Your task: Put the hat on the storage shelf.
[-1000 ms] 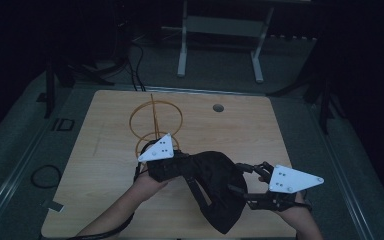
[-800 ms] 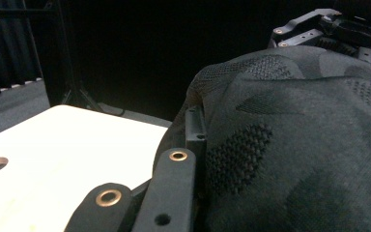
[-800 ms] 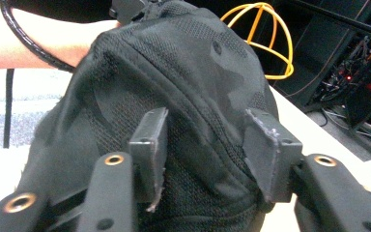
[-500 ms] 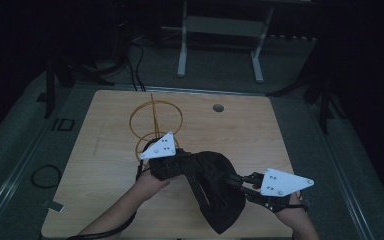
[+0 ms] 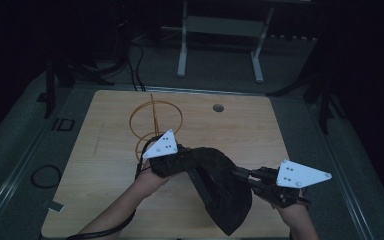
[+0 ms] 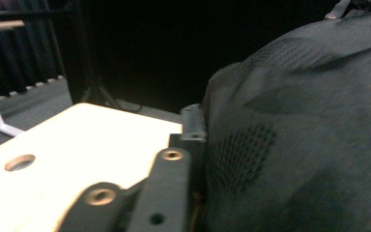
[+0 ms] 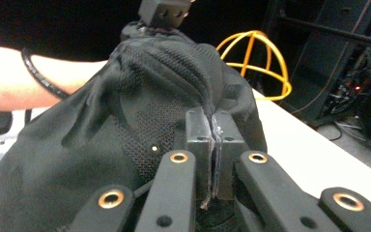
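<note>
A black mesh garment (image 5: 220, 185) hangs bunched between my two grippers above the table's front edge. My left gripper (image 5: 182, 155) pinches its upper left part; in the left gripper view one jaw shows beside the cloth (image 6: 309, 121), which covers the other. My right gripper (image 5: 236, 173) comes in from the right. In the right gripper view its jaws stand pressed together on a fold of the garment (image 7: 101, 159), the gripper (image 7: 212, 145) shut. The left gripper's tip (image 7: 164, 12) shows at the garment's far top.
An orange wire frame (image 5: 155, 120) stands on the wooden table (image 5: 240, 130) just behind the left gripper, and also appears as orange hoops (image 7: 258, 53). A round hole (image 5: 218, 107) sits near the table's far edge. Dark floor, cables and a metal stand lie beyond.
The right gripper slid a little left along the garment's edge, then eased back right. The left gripper and the bulk of the garment have stayed put.
</note>
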Action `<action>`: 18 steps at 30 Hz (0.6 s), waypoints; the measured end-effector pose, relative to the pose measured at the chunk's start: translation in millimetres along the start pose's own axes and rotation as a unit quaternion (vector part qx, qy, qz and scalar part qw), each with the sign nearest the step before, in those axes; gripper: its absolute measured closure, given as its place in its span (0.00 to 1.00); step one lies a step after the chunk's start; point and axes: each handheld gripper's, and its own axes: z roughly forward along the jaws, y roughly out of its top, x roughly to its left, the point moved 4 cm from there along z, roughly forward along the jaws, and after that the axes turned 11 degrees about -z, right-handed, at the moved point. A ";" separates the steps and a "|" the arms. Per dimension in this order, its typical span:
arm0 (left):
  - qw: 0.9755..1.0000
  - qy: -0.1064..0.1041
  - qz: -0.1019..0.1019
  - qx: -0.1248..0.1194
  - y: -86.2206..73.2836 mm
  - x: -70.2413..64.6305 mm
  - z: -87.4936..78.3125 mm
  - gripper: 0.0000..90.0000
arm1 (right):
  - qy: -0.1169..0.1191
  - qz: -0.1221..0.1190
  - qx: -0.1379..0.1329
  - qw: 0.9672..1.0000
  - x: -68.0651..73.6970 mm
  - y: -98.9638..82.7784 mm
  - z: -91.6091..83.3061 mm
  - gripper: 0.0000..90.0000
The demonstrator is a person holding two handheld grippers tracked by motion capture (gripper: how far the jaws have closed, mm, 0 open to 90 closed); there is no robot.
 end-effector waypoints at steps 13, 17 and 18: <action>0.997 0.076 0.003 -0.012 -1.1 5.6 -27.1 0.40 | -0.087 0.023 -0.031 0.995 -25.7 17.7 -18.5 0.98; 0.995 0.094 -0.002 -0.011 -4.5 6.7 -36.9 0.32 | -0.113 0.026 -0.033 0.993 -37.4 23.6 -18.9 0.98; 0.995 0.102 0.003 -0.009 -6.8 6.9 -39.7 0.32 | -0.121 0.025 -0.032 0.992 -40.2 25.0 -18.2 0.98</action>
